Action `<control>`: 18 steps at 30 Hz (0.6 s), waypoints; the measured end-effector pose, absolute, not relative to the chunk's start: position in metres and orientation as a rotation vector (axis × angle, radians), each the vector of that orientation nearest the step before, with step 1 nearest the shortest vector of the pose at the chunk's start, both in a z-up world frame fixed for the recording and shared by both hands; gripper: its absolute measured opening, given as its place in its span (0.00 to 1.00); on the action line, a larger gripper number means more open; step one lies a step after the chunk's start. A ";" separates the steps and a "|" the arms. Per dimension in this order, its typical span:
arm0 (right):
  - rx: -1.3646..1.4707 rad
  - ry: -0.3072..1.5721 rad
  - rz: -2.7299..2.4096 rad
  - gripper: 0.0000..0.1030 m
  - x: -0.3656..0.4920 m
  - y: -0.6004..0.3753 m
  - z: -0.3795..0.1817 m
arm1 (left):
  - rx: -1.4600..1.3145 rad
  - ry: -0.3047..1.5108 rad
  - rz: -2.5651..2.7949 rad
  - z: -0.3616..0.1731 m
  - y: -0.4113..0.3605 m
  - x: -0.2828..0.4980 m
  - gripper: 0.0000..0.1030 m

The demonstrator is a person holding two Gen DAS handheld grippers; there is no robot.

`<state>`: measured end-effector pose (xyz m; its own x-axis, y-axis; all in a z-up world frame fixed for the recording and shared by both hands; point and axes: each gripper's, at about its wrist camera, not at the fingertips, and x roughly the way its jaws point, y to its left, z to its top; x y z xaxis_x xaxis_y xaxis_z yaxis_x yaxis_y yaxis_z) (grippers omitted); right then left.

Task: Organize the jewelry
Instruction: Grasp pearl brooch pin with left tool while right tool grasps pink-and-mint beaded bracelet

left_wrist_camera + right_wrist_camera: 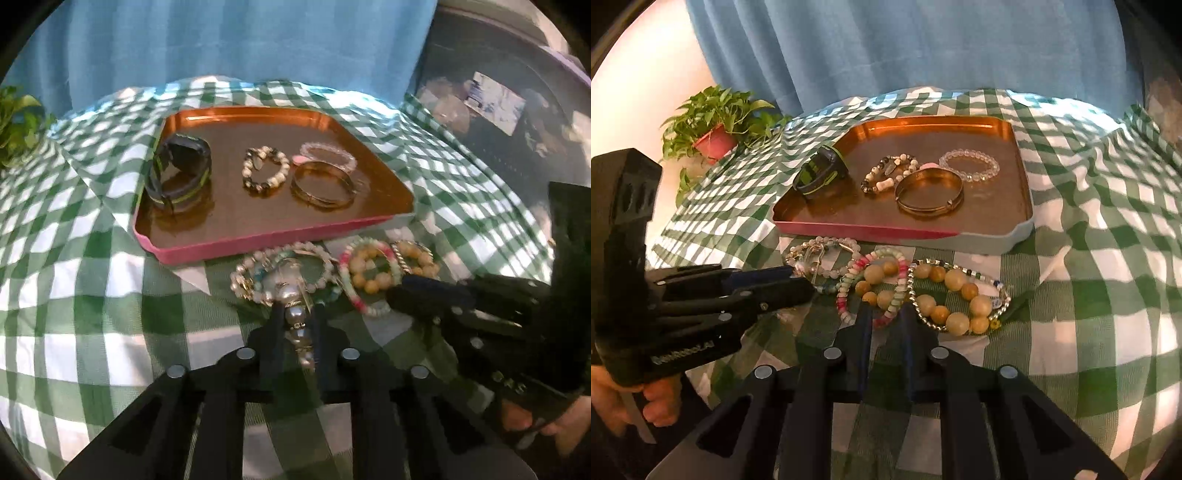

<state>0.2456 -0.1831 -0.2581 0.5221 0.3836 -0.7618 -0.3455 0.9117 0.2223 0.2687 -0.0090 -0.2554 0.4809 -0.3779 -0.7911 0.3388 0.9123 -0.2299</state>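
Bracelets (886, 288) are heaped low in the frame, just before the tray (1015, 236), where sorted pieces are laid apart. A pearl bracelet (295, 314) is pinched by the left gripper (297, 317); the pink bead bracelet (886, 317) is clamped by the right gripper (884, 317), presumably for untangling.

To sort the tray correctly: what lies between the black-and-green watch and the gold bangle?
A black-and-white bead bracelet, on the tray between watch and gold bangle; both wrist views show it.
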 end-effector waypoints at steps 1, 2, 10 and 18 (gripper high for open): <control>0.042 0.923 0.437 0.08 0.244 -0.184 -0.258 | -0.046 0.976 -0.438 -0.253 -0.003 0.266 0.11; 0.038 0.924 0.435 0.04 0.242 -0.185 -0.257 | -0.048 0.975 -0.427 -0.252 0.003 0.263 0.11; 0.035 0.914 0.451 0.02 0.212 -0.198 -0.252 | -0.062 0.999 -0.388 -0.252 0.020 0.233 0.13; 0.091 0.954 0.429 0.18 0.245 -0.186 -0.259 | -0.030 0.948 -0.387 -0.256 0.014 0.237 0.12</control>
